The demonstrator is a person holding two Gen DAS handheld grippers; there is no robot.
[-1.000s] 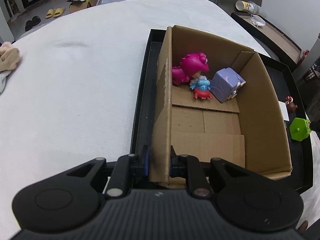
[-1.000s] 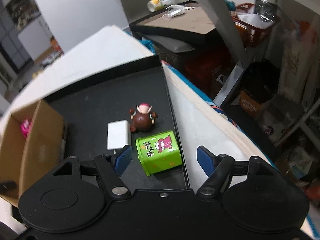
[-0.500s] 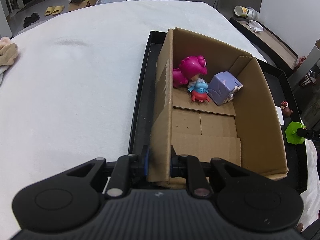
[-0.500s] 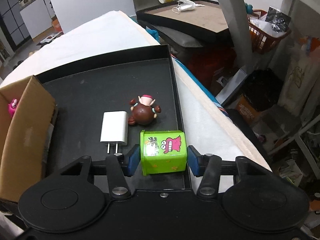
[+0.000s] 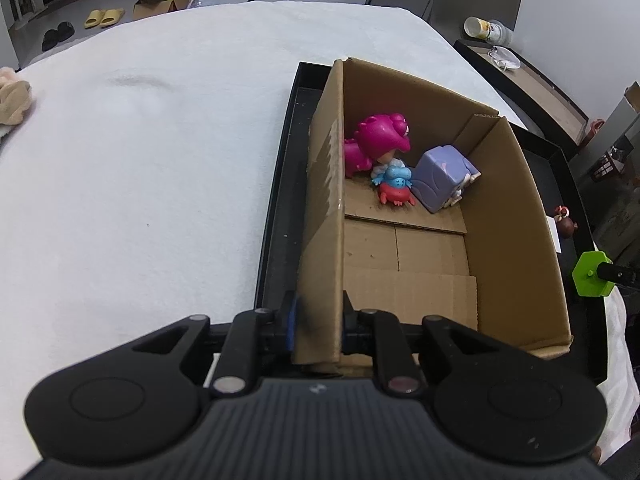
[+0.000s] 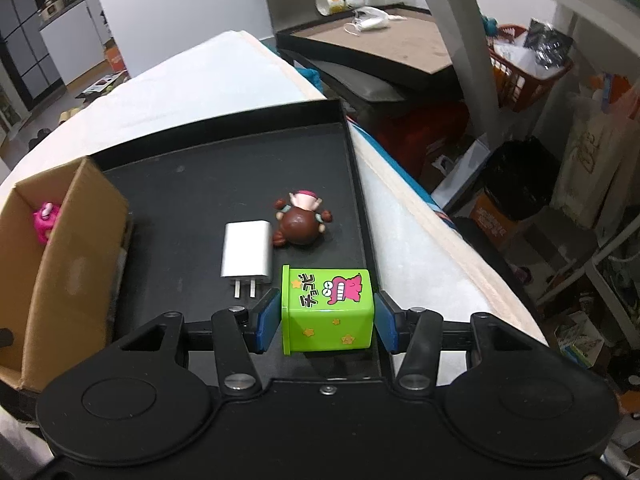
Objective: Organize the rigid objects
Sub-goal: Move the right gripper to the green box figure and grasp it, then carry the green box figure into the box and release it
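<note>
Squeezing the green box between its blue pads, my right gripper holds it over the black tray. My left gripper is pinched tight on the cardboard box wall.

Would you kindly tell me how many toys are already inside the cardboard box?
3, clustered at the far end of the cardboard box: a pink figure against the left wall, a small blue-and-red toy before it, a purple block to its right. More may be hidden.
</note>
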